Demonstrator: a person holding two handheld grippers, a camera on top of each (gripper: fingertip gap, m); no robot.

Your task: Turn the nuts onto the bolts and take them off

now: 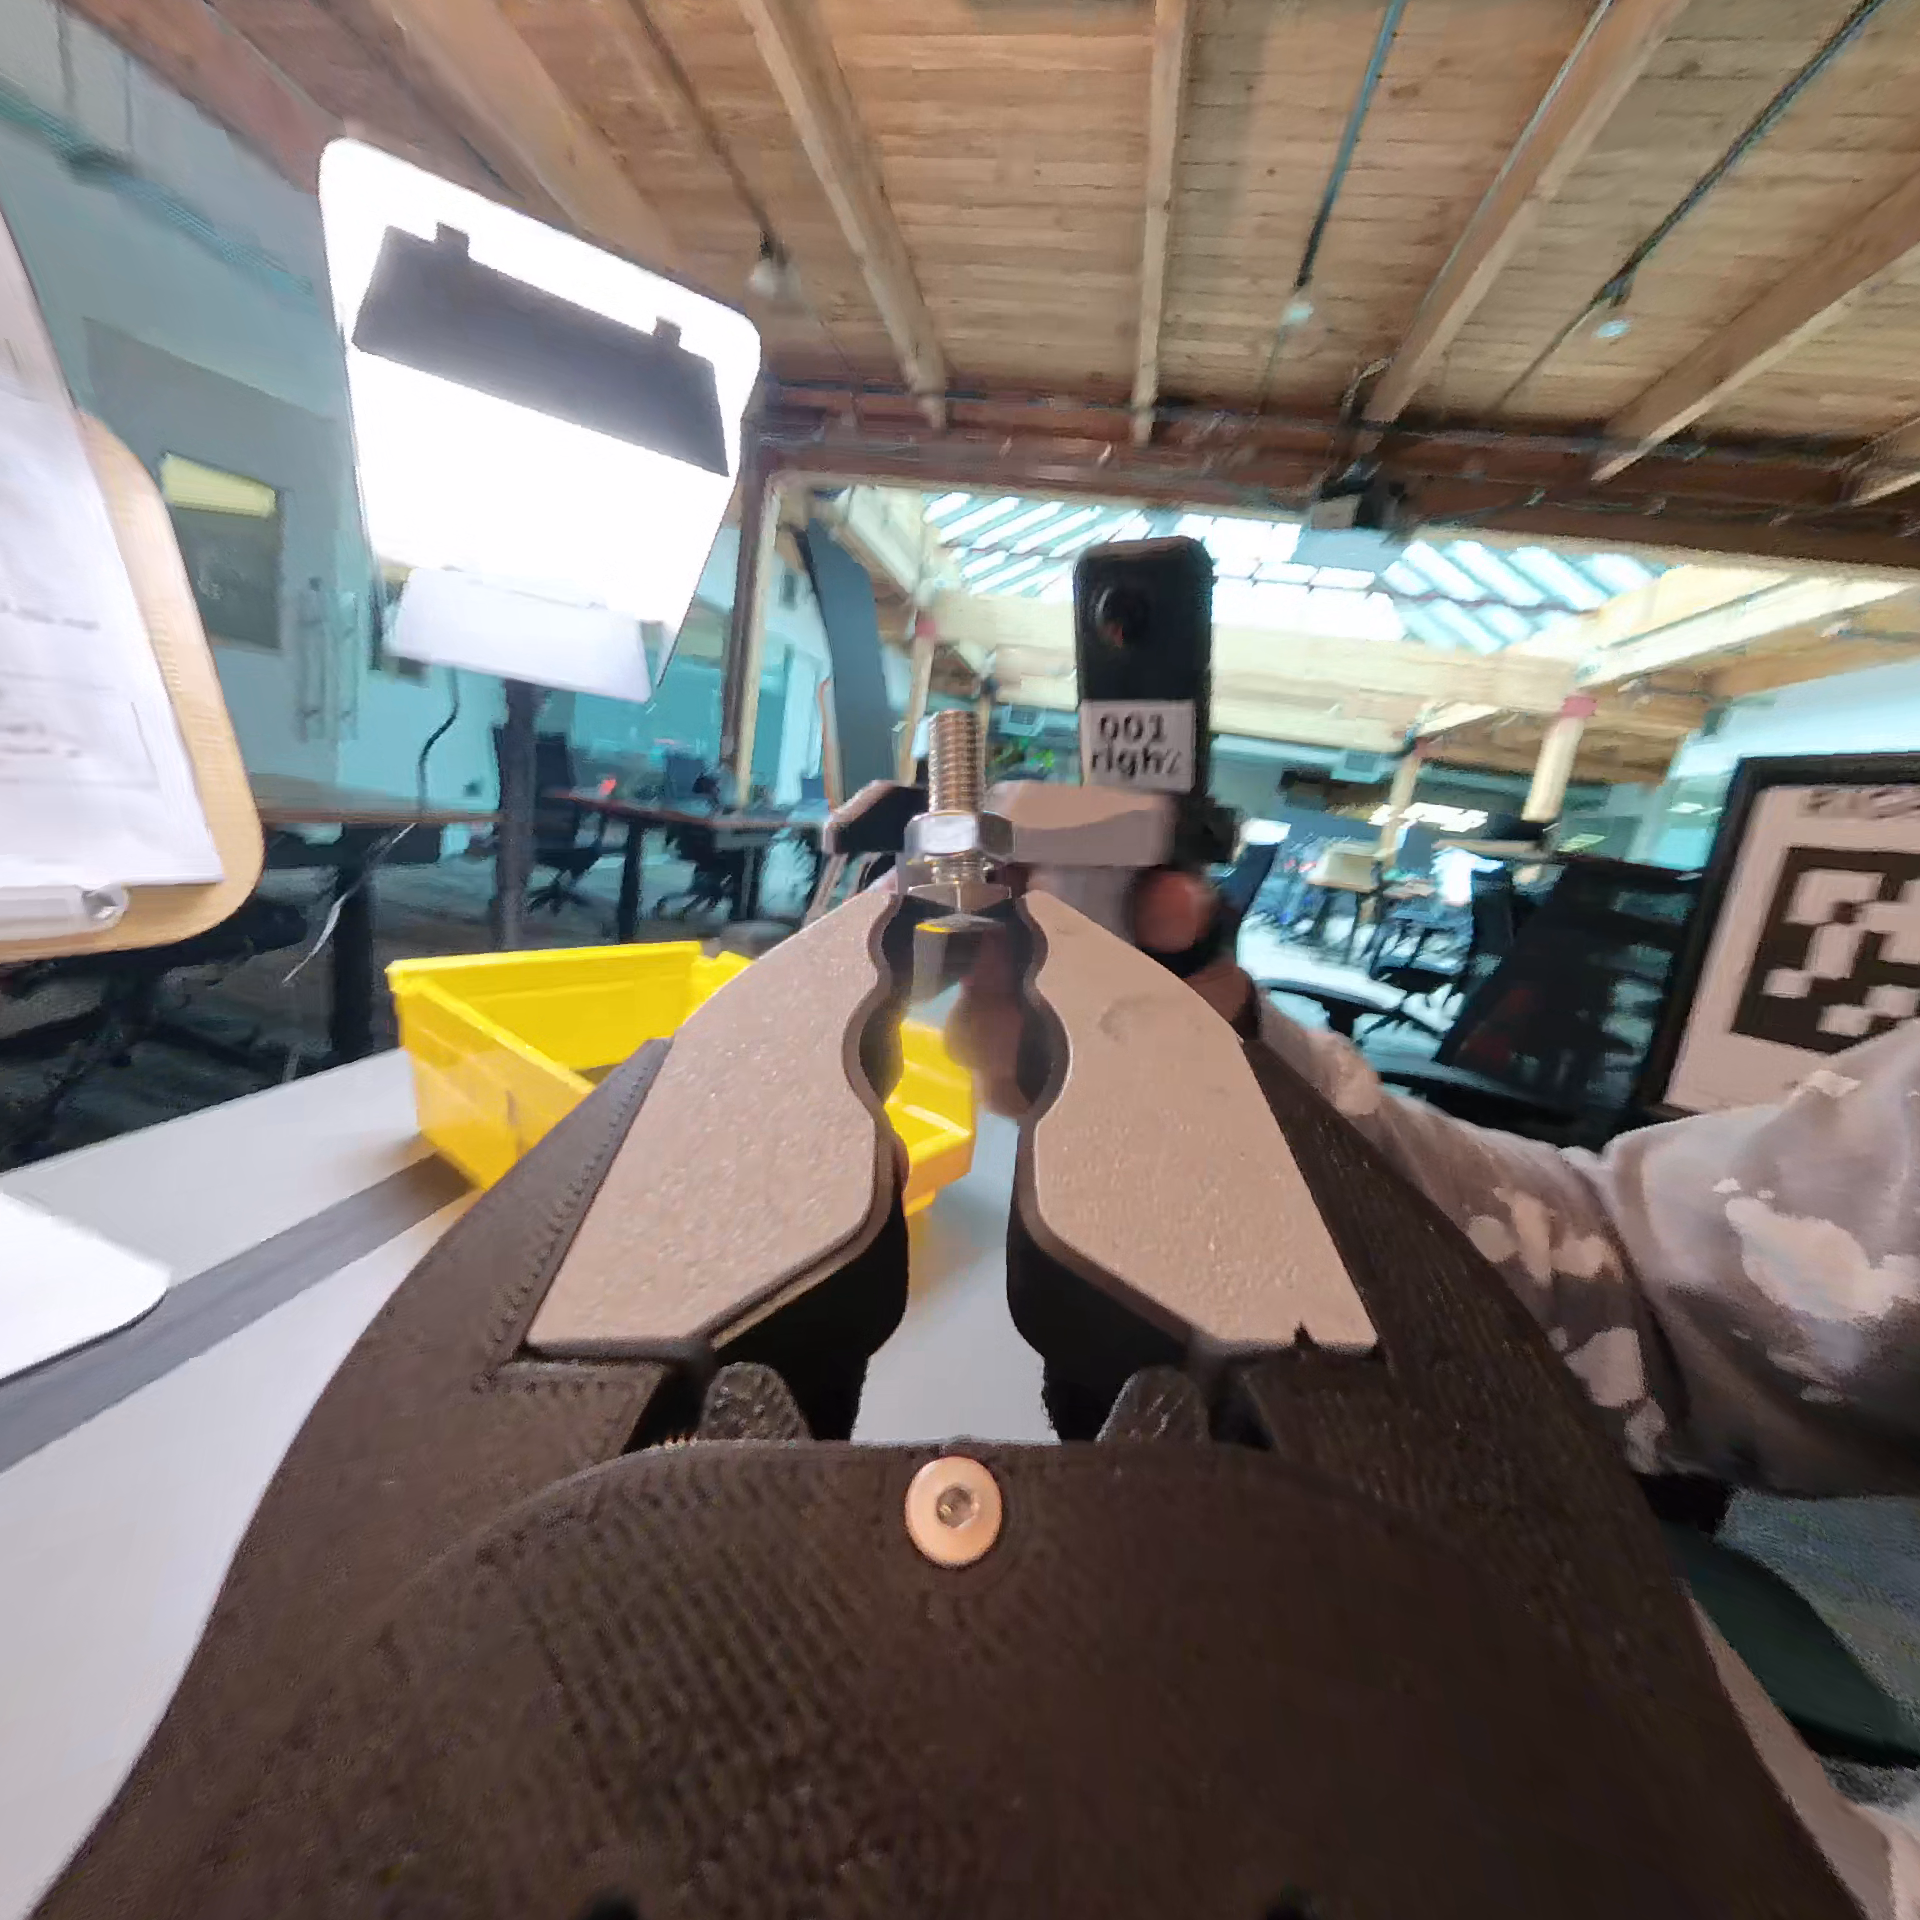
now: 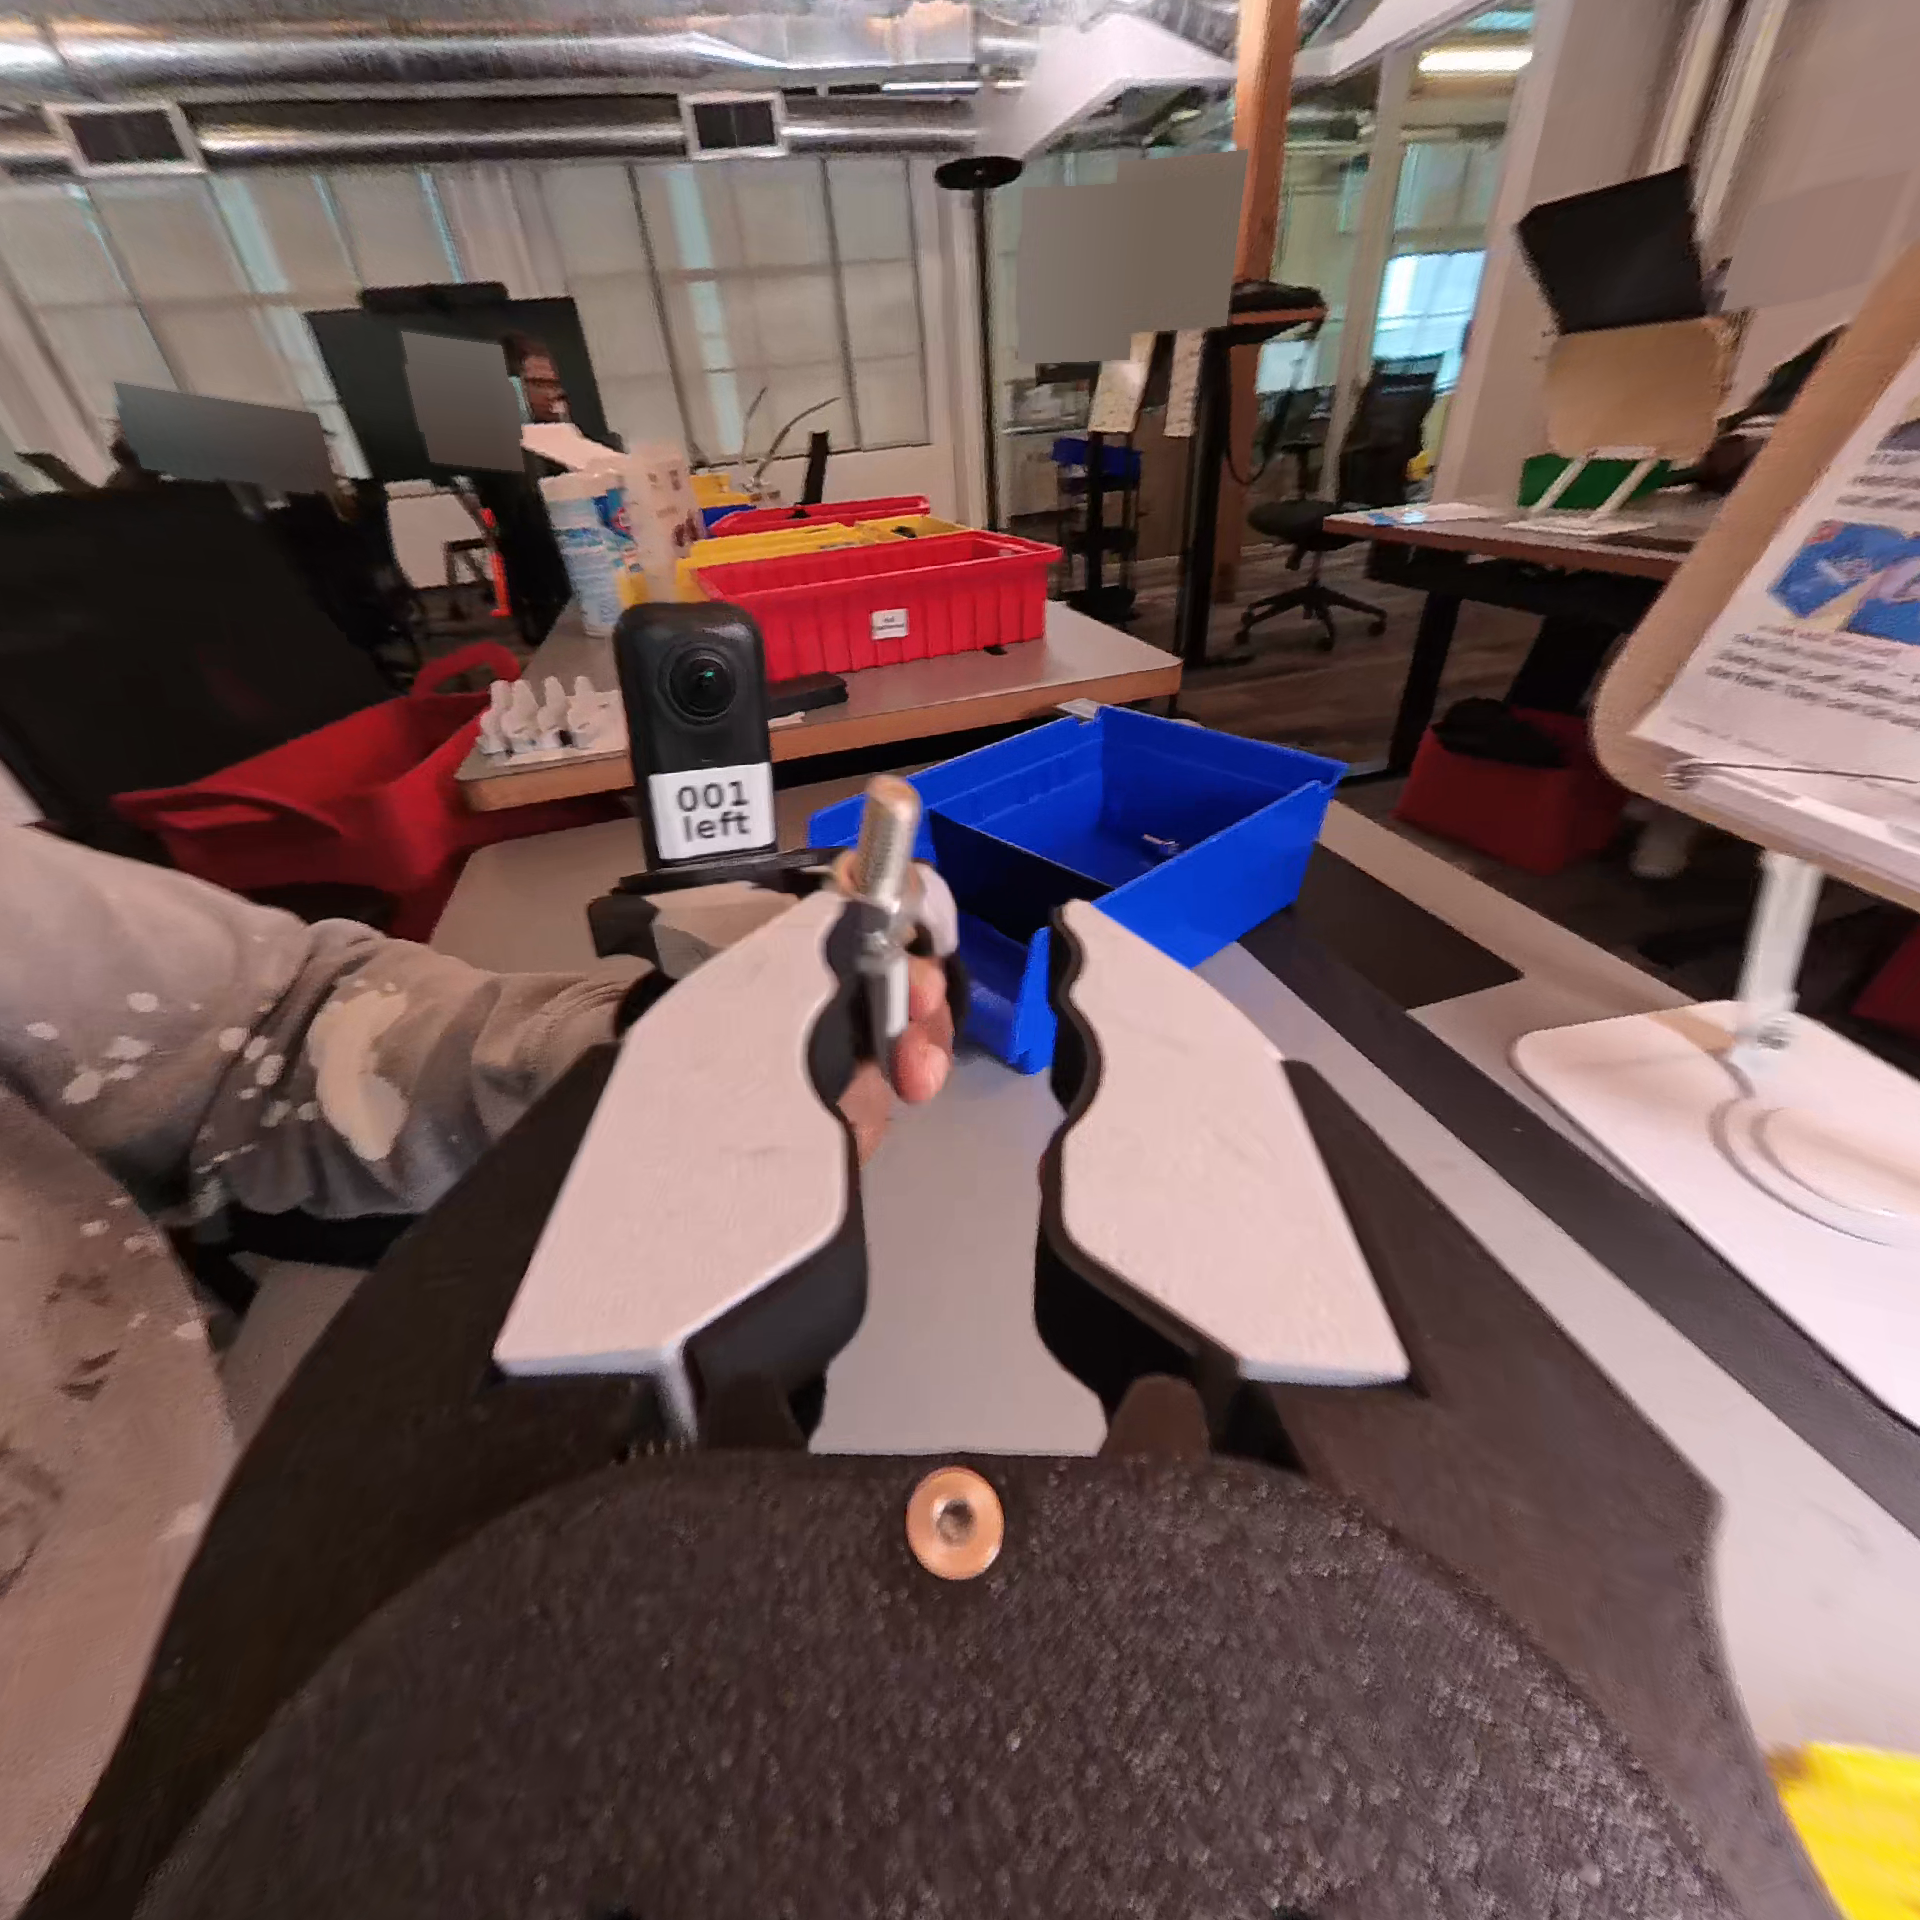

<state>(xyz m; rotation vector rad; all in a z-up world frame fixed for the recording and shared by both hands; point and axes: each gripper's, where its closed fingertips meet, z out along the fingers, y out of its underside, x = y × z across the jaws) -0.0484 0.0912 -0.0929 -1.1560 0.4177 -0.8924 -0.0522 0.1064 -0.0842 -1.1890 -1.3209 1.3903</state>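
A silver bolt point(image 1: 953, 753) stands upright with a hex nut point(image 1: 958, 834) threaded low on its shaft, just above the head. My left gripper point(image 1: 954, 914) is shut on the bolt's head and holds it up above the table. The right gripper's fingers point(image 1: 1081, 831) flank the nut from behind. In the right wrist view my right gripper point(image 2: 951, 914) is open. The bolt point(image 2: 883, 883) leans against the tip of its left finger, and a wide gap separates it from the right finger. The left gripper point(image 2: 727, 920) shows behind, under its black camera.
A yellow bin point(image 1: 499, 1008) sits on the grey table point(image 2: 956, 1299) beyond the left gripper. A blue divided bin point(image 2: 1226, 862) holding a small metal part stands beyond the right gripper. A clipboard on a white stand point(image 2: 1766, 644) stands at the right. A marker board point(image 1: 1818, 935) stands behind. The tips of both grippers are at nearly the same place.
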